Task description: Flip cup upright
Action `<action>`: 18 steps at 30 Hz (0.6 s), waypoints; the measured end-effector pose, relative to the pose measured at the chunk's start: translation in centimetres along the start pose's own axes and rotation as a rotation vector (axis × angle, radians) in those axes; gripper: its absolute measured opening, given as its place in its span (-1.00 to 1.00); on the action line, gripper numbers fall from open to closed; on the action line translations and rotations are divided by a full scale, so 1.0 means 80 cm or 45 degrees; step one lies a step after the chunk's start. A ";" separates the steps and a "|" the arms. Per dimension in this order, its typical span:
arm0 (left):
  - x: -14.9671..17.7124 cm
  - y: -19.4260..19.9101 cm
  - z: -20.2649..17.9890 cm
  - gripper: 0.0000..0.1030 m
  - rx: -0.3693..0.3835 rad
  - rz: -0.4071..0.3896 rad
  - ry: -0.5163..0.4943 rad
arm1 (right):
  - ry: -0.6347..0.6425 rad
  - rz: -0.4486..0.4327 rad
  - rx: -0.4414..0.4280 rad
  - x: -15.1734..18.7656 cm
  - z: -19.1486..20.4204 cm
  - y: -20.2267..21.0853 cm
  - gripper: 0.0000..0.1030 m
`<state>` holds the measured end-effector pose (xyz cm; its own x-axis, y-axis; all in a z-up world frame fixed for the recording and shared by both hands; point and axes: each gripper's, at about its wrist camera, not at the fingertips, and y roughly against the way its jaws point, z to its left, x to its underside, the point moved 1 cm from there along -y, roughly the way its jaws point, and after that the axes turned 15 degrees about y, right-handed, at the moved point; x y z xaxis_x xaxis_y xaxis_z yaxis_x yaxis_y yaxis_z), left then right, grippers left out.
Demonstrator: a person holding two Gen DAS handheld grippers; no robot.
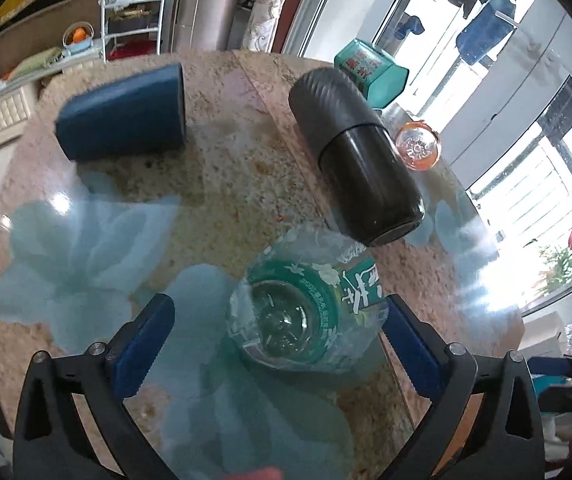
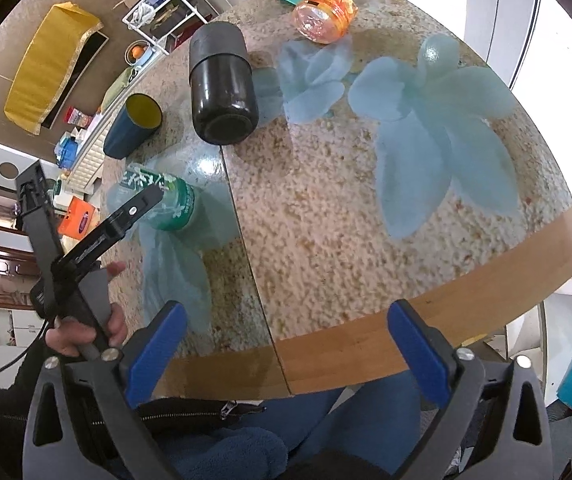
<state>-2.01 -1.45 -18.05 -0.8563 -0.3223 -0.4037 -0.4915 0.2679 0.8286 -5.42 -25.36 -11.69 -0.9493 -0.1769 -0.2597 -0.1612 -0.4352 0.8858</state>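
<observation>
The left gripper (image 1: pixel 280 344) stood wide open around a clear plastic bottle (image 1: pixel 305 320) with a green label that lay on its side on the table (image 1: pixel 226 184); one blue pad sat just beside the bottle, the other well clear of it, nothing gripped. The right gripper (image 2: pixel 286 352) hung open and empty over the table's near edge.

The cup (image 1: pixel 124 114) — dark blue, yellow inside — lay on its side farther back, apart from everything. To right it well, I judged the left gripper should pass beyond the bottle, straddle the cup's wall near mid-body, close firmly and rotate until the rim faced up.

A black flask (image 1: pixel 355 172) lay toppled nearby, with an orange bottle (image 1: pixel 417 146) and a green tin (image 1: pixel 365 68) beyond it. The clear bottle itself blocked the direct path — brushing it could send it rolling.
</observation>
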 end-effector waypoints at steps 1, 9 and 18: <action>-0.003 0.008 -0.001 1.00 -0.010 -0.007 -0.011 | -0.002 -0.007 -0.005 -0.002 0.000 0.000 1.00; -0.036 0.070 -0.012 1.00 -0.076 -0.056 -0.065 | 0.054 -0.085 -0.011 -0.044 0.008 0.005 1.00; -0.093 0.154 -0.035 1.00 -0.125 -0.198 -0.081 | 0.333 -0.263 0.133 -0.121 0.068 0.047 1.00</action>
<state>-1.29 1.68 -3.73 -0.7811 -0.2941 -0.5509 -0.6034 0.1284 0.7870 1.70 -20.48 -3.71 -0.7948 -0.3209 -0.5151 -0.3821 -0.3948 0.8356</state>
